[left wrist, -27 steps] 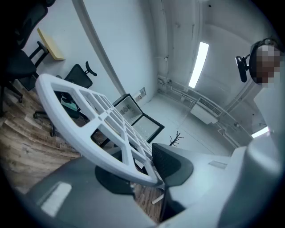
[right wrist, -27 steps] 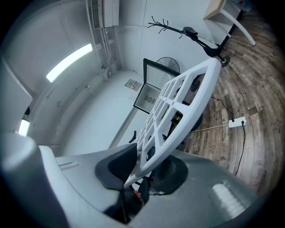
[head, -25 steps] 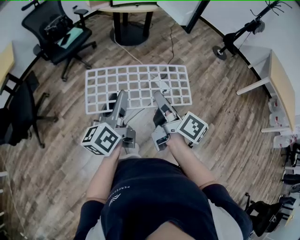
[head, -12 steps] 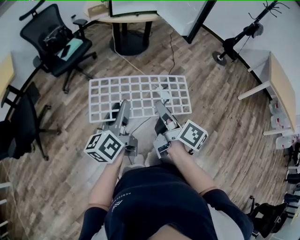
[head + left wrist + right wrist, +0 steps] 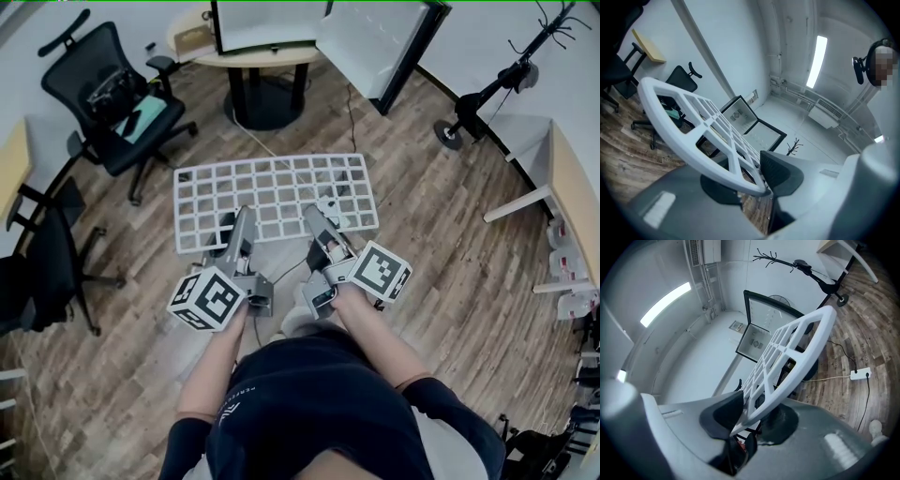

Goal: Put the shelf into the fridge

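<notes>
Left gripper (image 5: 234, 223) and right gripper (image 5: 321, 217) each clamp the near rim of the wire shelf (image 5: 789, 383), held level above the floor. The right jaws have just been opening, with the rim between them. Step in hand: carry. Next, likely: align the shelf with the open fridge (image 5: 272, 28) ahead.

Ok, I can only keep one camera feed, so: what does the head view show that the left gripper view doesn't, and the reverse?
Only the head view: the whole white shelf from above, held level, plus the person's arms and the desk at the right. Only the left gripper view: the shelf's rim clamped in the left gripper, close up, and the ceiling light. Both: the shelf, the open fridge and a black office chair.
</notes>
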Available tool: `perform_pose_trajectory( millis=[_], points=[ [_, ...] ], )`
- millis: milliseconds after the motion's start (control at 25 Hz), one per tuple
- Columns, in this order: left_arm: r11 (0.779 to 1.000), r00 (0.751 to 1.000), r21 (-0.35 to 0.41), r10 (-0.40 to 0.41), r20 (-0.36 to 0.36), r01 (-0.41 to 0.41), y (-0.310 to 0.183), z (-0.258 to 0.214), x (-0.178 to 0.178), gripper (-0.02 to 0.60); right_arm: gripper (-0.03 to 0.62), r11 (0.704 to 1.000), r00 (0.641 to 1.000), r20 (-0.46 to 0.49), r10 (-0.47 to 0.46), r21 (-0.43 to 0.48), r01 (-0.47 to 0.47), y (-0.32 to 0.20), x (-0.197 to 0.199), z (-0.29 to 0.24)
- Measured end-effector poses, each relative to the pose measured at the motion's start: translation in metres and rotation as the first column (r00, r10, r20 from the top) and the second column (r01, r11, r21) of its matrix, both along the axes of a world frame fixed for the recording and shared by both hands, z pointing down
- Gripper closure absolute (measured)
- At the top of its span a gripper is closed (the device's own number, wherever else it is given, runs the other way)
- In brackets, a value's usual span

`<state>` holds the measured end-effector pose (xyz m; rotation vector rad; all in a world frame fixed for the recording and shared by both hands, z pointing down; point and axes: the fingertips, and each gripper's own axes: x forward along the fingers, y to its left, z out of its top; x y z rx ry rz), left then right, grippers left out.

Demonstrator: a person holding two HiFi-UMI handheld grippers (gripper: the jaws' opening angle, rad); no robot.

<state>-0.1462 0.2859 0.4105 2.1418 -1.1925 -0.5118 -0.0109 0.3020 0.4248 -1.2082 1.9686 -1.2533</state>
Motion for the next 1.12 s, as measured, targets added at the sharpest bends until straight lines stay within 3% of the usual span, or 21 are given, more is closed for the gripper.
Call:
perform_pose_trajectory(
  millis=[600, 880, 1120],
  points=[
    [0.994, 0.994, -0.007, -0.106, 0.019, 0.106, -0.103, -0.002, 0.046, 0.451, 0.488, 0.995, 0.994, -0.060, -0.093, 0.021, 0.094, -0.116, 0.045, -0.002],
    [0.991, 0.991, -0.041, -0.127, -0.034, 0.126, -0.133, 0.003, 0.048, 0.449, 0.484, 0.991, 0.986, -0.135, -0.102, 0.074, 0.112, -0.149, 0.046, -0.011],
    [0.992, 0.992, -0.022, -0.122, -0.029, 0.122, -0.169, -0.006, 0.049, 0.451, 0.477, 0.990, 0.986, -0.145, -0.088, 0.101, 0.103, -0.184, 0.047, -0.015]
  ],
)
